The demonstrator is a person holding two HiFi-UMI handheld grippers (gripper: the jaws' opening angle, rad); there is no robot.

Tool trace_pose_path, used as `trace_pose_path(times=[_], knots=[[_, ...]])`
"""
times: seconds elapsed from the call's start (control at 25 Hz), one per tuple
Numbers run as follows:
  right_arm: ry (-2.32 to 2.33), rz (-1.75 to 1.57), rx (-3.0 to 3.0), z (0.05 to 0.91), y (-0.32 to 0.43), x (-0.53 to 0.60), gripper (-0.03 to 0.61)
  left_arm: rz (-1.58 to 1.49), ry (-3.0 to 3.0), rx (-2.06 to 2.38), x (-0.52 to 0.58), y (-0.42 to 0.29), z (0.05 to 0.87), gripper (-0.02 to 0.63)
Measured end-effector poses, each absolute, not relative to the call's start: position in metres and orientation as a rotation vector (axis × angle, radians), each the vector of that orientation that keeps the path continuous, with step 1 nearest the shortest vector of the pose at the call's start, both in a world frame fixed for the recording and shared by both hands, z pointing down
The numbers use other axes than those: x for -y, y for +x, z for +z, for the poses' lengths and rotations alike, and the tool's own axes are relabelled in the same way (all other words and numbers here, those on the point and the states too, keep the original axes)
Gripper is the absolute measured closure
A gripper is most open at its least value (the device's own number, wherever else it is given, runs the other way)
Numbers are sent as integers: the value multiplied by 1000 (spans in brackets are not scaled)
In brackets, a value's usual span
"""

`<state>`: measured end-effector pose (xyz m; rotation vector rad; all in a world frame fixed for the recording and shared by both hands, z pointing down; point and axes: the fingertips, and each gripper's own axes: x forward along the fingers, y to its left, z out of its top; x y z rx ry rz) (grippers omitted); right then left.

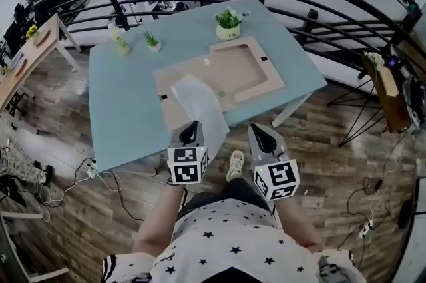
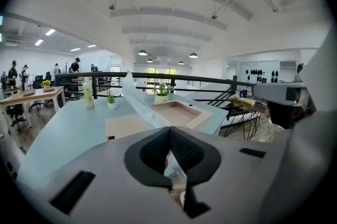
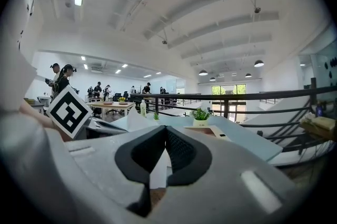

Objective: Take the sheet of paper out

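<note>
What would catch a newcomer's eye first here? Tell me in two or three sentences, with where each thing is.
The translucent white sheet of paper stands out, rising from the shut left gripper over the near edge of the light blue table. Behind it, a pinkish-beige board with a raised frame lies at the table's middle. A green plant in a white pot stands near the far edge.

Head view steeply down; both gripper views near level; table point(image 1: 126, 115) shared.
</note>
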<state>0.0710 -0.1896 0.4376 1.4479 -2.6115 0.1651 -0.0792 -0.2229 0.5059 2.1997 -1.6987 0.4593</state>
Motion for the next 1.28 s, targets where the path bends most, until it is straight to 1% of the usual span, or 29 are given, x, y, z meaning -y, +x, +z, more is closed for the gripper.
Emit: trace_pose_path(times=[0.6,1.28], knots=[[1410,129,2642,433,47,116,572,240,2226,1693,126,-100,459,611],[1379,142,2649,435,39,117,573,199,2238,1712,119,-103,452,611]])
